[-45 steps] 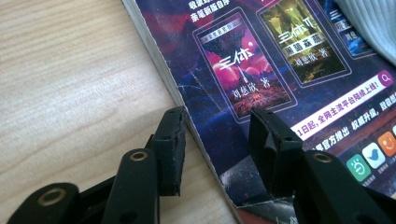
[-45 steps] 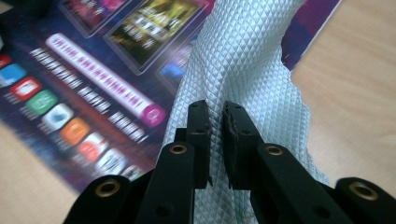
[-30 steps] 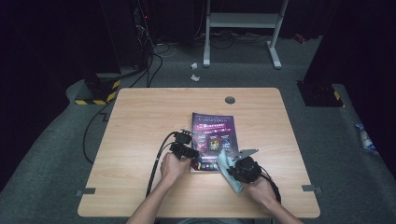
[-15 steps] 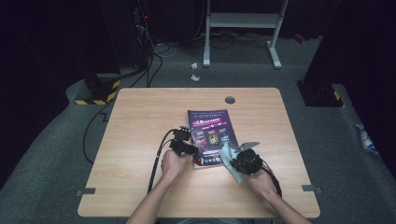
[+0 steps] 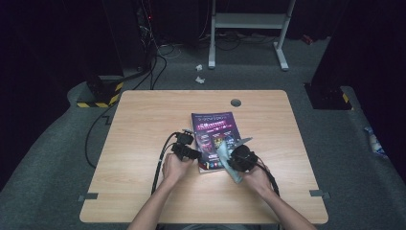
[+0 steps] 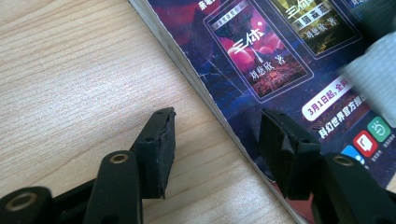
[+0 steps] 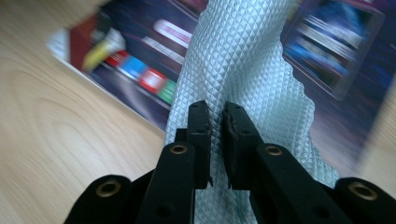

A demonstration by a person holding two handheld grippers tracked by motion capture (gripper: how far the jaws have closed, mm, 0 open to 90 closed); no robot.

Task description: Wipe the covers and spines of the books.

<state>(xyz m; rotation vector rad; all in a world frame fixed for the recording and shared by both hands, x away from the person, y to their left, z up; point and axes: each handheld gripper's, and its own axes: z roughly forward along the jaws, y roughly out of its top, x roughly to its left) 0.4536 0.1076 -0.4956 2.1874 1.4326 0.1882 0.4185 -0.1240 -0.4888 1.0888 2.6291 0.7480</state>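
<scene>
A book (image 5: 215,134) with a dark purple cover lies flat at the middle of the wooden table (image 5: 143,124). My left gripper (image 5: 187,149) rests at the book's left edge. In the left gripper view its jaws (image 6: 219,119) have just been opening and stand apart. One is over bare wood, the other over the cover (image 6: 261,60), with the book's edge between them and no pad pressing on it. My right gripper (image 5: 239,157) is over the book's near right part, shut on a pale blue-grey quilted cloth (image 7: 243,51) that drapes onto the cover (image 5: 224,152).
A round cable hole (image 5: 235,102) sits in the table behind the book. Black cables (image 5: 160,160) trail from the left gripper toward the near edge. On the floor beyond are a white stand (image 5: 249,28), paper scraps (image 5: 198,74) and a yellow-black striped base (image 5: 98,100).
My right gripper has carried the cloth left and farther onto the book's cover. The left hand has stayed at the book's left edge.
</scene>
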